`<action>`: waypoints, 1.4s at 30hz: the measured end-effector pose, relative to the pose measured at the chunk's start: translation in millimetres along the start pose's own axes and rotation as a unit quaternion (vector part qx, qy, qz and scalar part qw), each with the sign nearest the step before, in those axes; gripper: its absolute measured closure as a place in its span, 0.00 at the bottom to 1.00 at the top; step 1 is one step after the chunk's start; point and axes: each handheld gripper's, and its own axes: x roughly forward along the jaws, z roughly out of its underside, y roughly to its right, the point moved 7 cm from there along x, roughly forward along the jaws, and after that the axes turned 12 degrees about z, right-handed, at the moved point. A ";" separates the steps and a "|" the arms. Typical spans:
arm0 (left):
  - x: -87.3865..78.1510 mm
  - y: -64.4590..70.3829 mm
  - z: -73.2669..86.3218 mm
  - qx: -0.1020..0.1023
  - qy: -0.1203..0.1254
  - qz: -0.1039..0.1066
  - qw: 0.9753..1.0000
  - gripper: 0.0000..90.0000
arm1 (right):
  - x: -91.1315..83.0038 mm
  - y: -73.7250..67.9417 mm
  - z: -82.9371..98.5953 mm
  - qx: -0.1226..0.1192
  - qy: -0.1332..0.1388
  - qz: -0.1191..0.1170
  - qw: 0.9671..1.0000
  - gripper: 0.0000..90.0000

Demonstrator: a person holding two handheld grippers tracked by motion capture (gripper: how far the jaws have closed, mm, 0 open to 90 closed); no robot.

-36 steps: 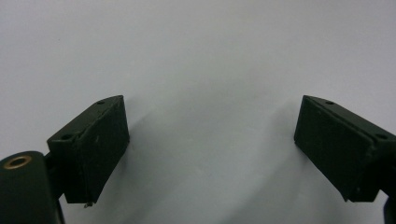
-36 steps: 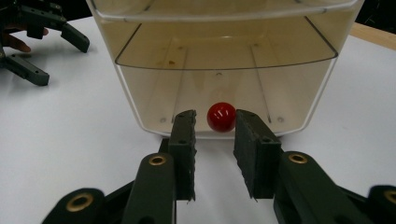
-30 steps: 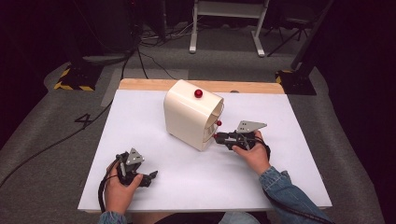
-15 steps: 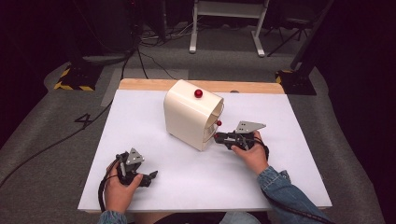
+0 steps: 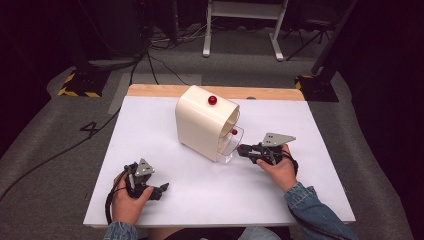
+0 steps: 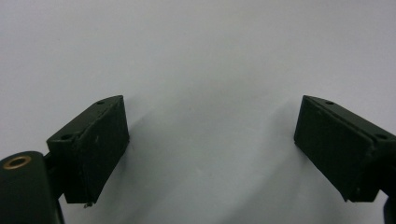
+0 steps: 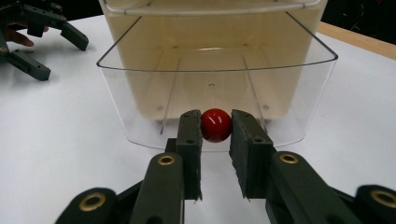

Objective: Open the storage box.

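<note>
Looks like a lab or some kind of recording studio, not a home. The table (image 5: 150, 130) is just a white sheet over a wooden board, sitting on grey carpet (image 5: 45, 165) in a dark room lit mostly from above. Black cables (image 5: 145, 55) run all over the floor, there's yellow-black hazard tape (image 5: 75, 92) around the base of a stand, and the white legs of a frame (image 5: 240, 30) at the back. A "4" (image 5: 89, 128) is marked on the carpet, like a station number
</note>
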 end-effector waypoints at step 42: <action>0.3 0.0 -0.3 -0.002 0.001 0.003 1.000 0.11 | -49.1 8.3 36.7 0.005 -0.041 0.035 0.999 0.77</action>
